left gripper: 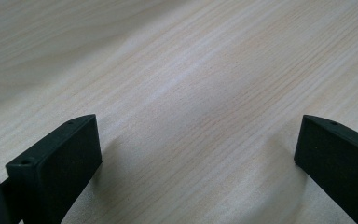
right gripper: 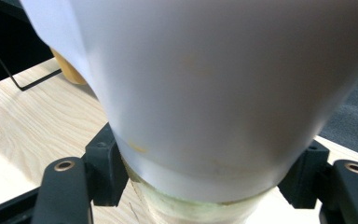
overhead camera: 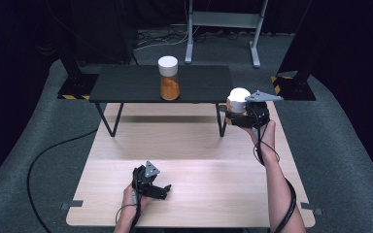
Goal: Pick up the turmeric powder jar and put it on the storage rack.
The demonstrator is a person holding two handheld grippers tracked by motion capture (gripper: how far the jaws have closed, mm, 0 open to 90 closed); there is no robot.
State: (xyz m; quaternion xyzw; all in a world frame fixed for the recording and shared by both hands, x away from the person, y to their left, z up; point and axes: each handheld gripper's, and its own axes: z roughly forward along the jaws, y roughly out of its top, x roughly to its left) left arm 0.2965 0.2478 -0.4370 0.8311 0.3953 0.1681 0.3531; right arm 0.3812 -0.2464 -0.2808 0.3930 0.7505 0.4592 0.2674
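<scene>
While the left gripper point(overhead camera: 161, 190) rests wide open on the light wooden table point(overhead camera: 199, 194), a capped orange jar point(overhead camera: 169, 77) stands beyond it on a black shelf point(overhead camera: 126, 85). The right gripper point(overhead camera: 234, 112) clamps a white-capped bottle point(overhead camera: 238, 98) beside that shelf's right end, above grey carpet point(overhead camera: 340, 160).

There are two white-capped jars: one with orange contents point(overhead camera: 169, 77) stands on the black shelf point(overhead camera: 126, 85), and one point(overhead camera: 237, 99) sits between the pads of the right claw point(overhead camera: 234, 109). There are two claws in all, the other being the left claw point(overhead camera: 162, 189), which rests low on the single light wooden counter point(overhead camera: 204, 160). One black shelf stands on that counter, on thin black legs.
</scene>
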